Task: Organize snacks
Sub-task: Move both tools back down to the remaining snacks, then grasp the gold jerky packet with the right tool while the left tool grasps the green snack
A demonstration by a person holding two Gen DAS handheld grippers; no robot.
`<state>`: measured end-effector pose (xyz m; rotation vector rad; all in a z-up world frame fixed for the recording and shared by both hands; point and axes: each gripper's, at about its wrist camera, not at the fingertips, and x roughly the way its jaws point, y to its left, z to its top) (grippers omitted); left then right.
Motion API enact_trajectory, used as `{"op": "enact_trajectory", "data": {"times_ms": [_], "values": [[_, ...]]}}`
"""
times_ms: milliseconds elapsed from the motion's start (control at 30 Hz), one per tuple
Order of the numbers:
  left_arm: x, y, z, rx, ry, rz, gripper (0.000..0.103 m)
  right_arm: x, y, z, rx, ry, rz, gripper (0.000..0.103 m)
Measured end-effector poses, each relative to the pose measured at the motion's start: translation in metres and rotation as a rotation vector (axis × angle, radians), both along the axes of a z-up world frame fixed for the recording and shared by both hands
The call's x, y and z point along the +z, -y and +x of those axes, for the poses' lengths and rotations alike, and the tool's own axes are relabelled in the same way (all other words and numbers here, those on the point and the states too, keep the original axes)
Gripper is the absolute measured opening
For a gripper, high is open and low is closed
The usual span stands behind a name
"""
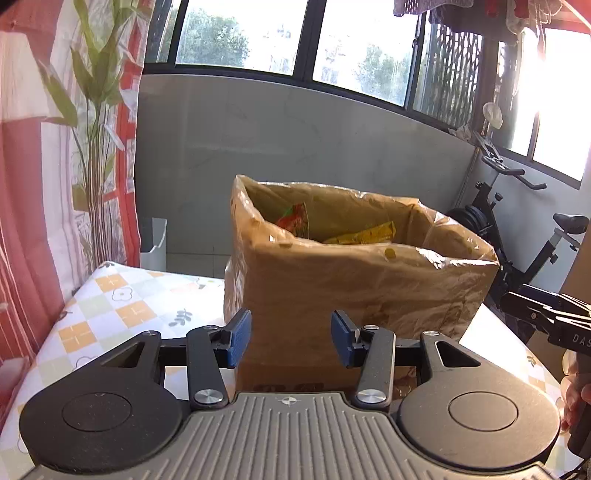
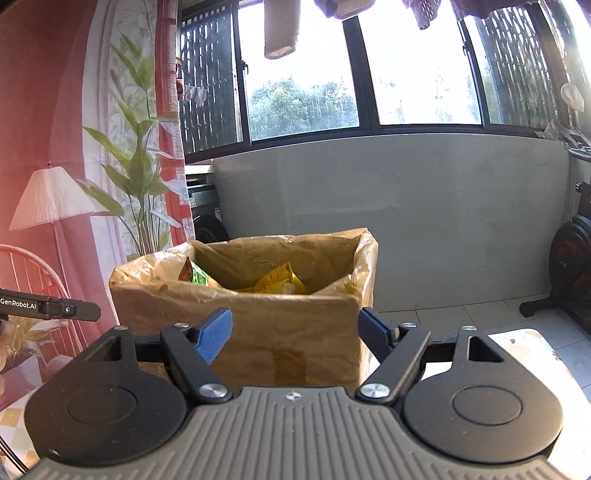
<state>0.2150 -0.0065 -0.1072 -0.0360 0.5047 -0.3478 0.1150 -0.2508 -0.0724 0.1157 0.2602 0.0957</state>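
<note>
A cardboard box (image 1: 354, 291) lined with a plastic bag stands on the counter (image 1: 122, 306), its near wall hiding most of the snack packets (image 2: 273, 282) inside; only yellow, red and green corners show. Both the left tool (image 1: 291, 338) and right tool (image 2: 295, 334) are spread wide and empty before the box. An exercise bike (image 1: 517, 229) stands beyond; only the right view shows hanging laundry (image 2: 280, 27).
</note>
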Motion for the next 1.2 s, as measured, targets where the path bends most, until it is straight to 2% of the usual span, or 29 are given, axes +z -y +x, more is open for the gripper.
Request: {"op": "enact_trajectory", "data": {"times_ms": [267,533,667,933,967,1033,1200], "values": [[-0.039,0.002,-0.001,-0.001,-0.062,0.013,0.05,-0.055,-0.003,-0.002,0.012,-0.148,-0.022,0.077],[-0.075,0.01,0.002,-0.04,-0.128,0.014,0.049,-0.105,-0.022,0.031,0.081,-0.337,-0.071,0.076],[-0.092,0.018,-0.001,-0.093,-0.15,0.01,0.044,-0.119,-0.034,0.047,0.133,-0.412,-0.097,0.075],[-0.107,0.025,-0.001,-0.131,-0.186,0.009,0.043,-0.134,-0.048,0.063,0.144,-0.453,-0.155,0.076],[-0.109,0.026,0.0,-0.14,-0.195,0.008,0.043,-0.135,-0.048,0.063,0.142,-0.45,-0.161,0.074],[-0.112,0.029,-0.001,-0.176,-0.215,0.007,0.043,-0.133,-0.047,0.061,0.146,-0.445,-0.163,0.057],[-0.124,0.046,-0.004,-0.267,-0.24,0.042,0.043,-0.132,-0.043,0.045,0.175,-0.45,-0.13,0.056]]}}
